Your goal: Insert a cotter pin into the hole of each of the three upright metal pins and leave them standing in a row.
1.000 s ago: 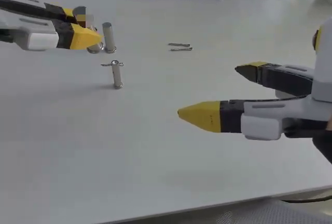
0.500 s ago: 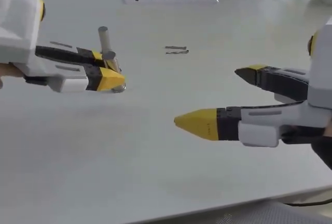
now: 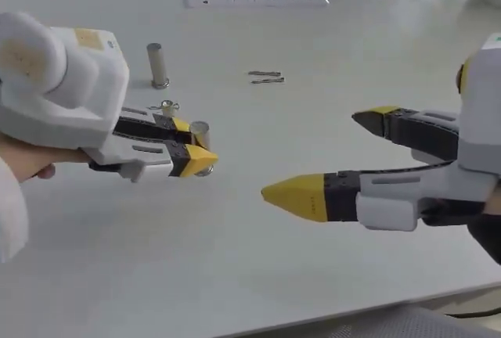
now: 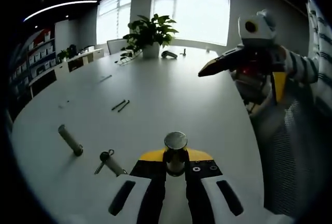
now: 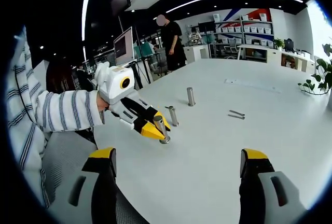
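Left tongs [image 3: 197,142] grip an upright metal pin [image 4: 175,142]; right tongs [image 3: 311,154] gape empty.
We clamp it on the worktop [image 3: 235,260]; just behind the left tongs stands the fitted pin [image 3: 167,108], farther back a bare pin [image 3: 156,62]. We should keep it vertical, in line with those two, hole facing the right tongs, which must fetch one of the loose cotter pins [image 3: 266,77] beyond their tips. No writing is legible.

The left gripper [image 3: 196,144] has swung from the upper left of the head view down to the centre-left, and its body now looms large at the left edge. The metal pin [image 3: 200,131] that stood by its tips has come with it. That pin is now clamped upright between the jaws, just in front of the cotter-pinned pin [image 3: 166,107].
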`<state>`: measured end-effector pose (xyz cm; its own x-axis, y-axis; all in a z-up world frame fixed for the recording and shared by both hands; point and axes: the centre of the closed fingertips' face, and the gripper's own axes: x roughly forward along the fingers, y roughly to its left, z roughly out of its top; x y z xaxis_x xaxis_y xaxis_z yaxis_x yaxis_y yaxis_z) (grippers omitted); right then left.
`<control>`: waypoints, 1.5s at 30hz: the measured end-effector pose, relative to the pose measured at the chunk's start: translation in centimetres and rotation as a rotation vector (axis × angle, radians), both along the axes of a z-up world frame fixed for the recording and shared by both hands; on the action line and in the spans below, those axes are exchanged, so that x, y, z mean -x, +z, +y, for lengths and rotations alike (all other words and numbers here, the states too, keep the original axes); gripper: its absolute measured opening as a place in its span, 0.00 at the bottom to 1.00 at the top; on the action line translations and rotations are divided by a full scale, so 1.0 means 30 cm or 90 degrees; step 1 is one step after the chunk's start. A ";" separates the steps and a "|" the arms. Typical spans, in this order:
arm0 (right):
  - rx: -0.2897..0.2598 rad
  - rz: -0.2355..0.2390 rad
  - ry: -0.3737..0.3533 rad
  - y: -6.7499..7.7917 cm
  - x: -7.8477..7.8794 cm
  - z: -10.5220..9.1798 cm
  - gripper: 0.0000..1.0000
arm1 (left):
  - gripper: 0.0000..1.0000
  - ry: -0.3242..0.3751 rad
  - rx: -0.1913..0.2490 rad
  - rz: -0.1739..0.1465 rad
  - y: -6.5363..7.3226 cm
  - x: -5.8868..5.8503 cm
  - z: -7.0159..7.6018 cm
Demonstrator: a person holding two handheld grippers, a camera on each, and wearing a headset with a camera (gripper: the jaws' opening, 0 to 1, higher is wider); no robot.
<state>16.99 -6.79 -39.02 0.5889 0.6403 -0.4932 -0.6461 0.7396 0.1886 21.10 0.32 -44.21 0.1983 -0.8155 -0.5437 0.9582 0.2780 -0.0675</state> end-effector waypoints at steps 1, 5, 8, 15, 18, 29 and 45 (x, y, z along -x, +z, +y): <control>0.000 0.000 0.000 -0.001 0.001 0.000 0.98 | 0.09 -0.001 -0.002 -0.003 -0.007 0.003 -0.004; 0.002 0.005 0.002 -0.011 0.006 0.001 0.98 | 0.09 -0.009 -0.007 -0.002 -0.026 0.019 -0.014; 0.007 0.000 -0.001 -0.010 0.004 -0.003 0.98 | 0.09 -0.023 -0.013 -0.006 -0.041 0.032 -0.023; 0.007 0.003 -0.008 -0.016 0.004 -0.009 0.96 | 0.09 -0.041 -0.016 -0.017 -0.054 0.049 -0.039; 0.009 0.006 -0.008 -0.020 0.008 -0.008 0.96 | 0.09 -0.039 -0.018 -0.014 -0.062 0.052 -0.040; 0.008 0.011 -0.003 -0.028 0.008 0.006 0.95 | 0.09 -0.036 -0.012 -0.014 -0.074 0.063 -0.036; 0.010 0.016 -0.003 -0.034 0.006 0.012 0.93 | 0.17 -0.001 0.020 -0.005 -0.068 0.057 -0.034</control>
